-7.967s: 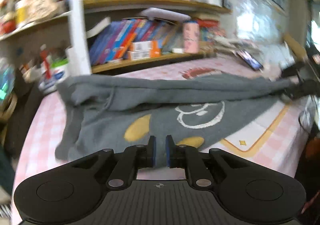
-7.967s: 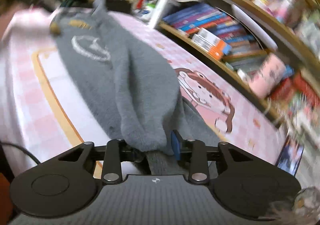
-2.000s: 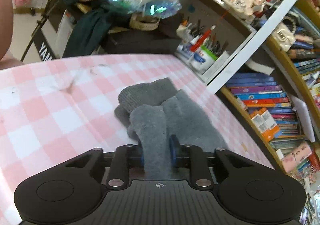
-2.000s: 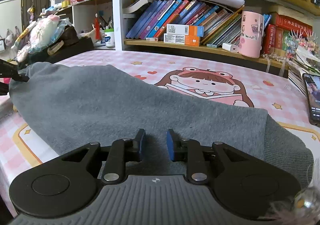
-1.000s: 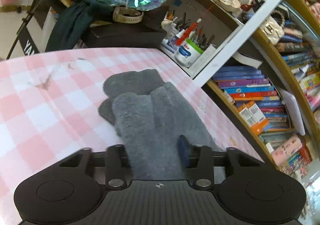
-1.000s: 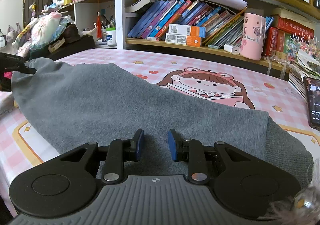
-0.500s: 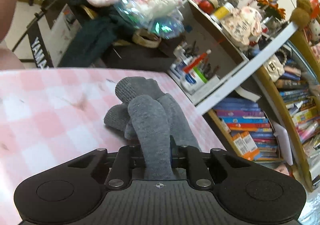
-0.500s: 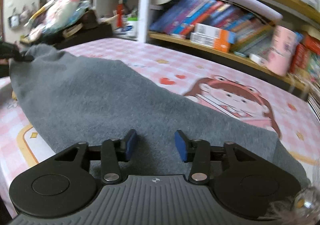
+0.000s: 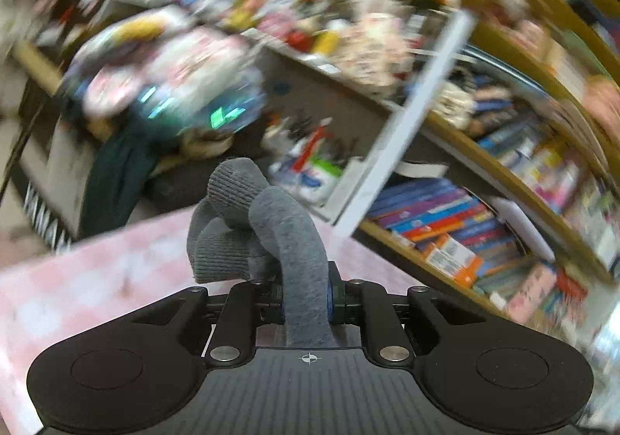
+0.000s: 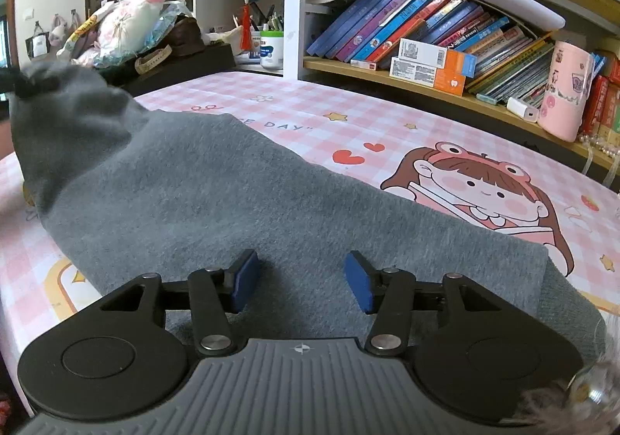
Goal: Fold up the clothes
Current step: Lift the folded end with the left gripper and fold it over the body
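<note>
While the right gripper (image 10: 300,280) hovers low over the grey sweater (image 10: 240,202), its blue pads (image 10: 244,280) stand well apart with only flat fabric beneath them and nothing pinched; those jaws have just been opening. Spread across the near half of the pink checked tablecloth (image 10: 310,113), the sweater runs from the near right to the far left, where one end rises off the cloth into a bunched peak at the left gripper (image 10: 23,86), seen in the right wrist view only as a dark shape at the picture's edge. Over on the left wrist view, that left gripper (image 9: 306,299) is clamped tight on a thick fold of the same grey knit (image 9: 298,253), and a ribbed cuff (image 9: 232,183) curls up just beyond the fingers. Everything behind it is smeared by motion blur. Just to the right of the sweater on the cloth lies a printed cartoon girl (image 10: 480,191). Along the far edge runs a wooden bookshelf (image 10: 426,90) of leaning books, with a pink cup (image 10: 565,94) at its right end and a pen pot (image 10: 271,47) further left.
</note>
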